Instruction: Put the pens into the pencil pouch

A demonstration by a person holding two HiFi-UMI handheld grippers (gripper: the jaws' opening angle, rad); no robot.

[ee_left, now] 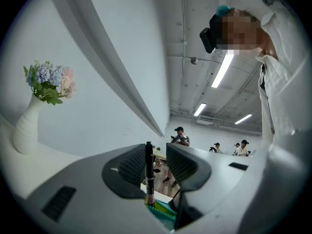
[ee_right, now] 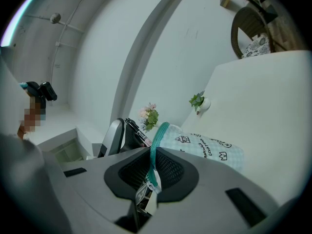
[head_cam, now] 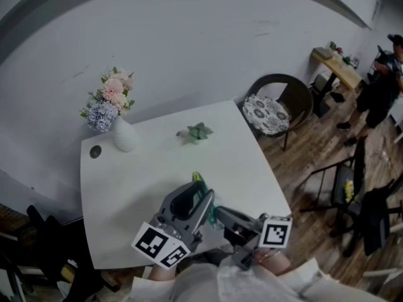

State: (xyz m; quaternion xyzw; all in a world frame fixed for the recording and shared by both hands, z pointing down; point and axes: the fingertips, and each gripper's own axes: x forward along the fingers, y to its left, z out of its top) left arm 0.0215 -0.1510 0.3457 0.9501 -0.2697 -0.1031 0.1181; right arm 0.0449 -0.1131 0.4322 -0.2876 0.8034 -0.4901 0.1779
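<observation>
Plainly, in the head view, the left claw (head_cam: 194, 199) and the right claw (head_cam: 219, 217) are meeting nose to nose over the near edge of the white desk (head_cam: 145, 168), right in front of the person. What they are working on is mostly hiding beneath them.

In the left gripper view, a black pen (ee_left: 148, 169) is standing between the jaws with its long axis running along them. Its far end is pointing away from the camera and its near end is dipping into the teal-edged mouth of the pouch (ee_left: 161, 211) at the root of the jaws. The jaws are standing wider apart than the pen. It is leaning on one pad (ee_left: 130, 167) with a gap showing on its other side, so this claw looks to be guiding it rather than squeezing it.

In the right gripper view, the jaws are pinching together on the pouch's teal zipper edge, holding the mouth up while the pale checked body is stretching away to the right. The pen is slanting down towards that opening from the upper left. It seems to be lining up with the mouth, so the coming move is likely turning on sliding it down its own length, with the left claw being the nearer.
</observation>
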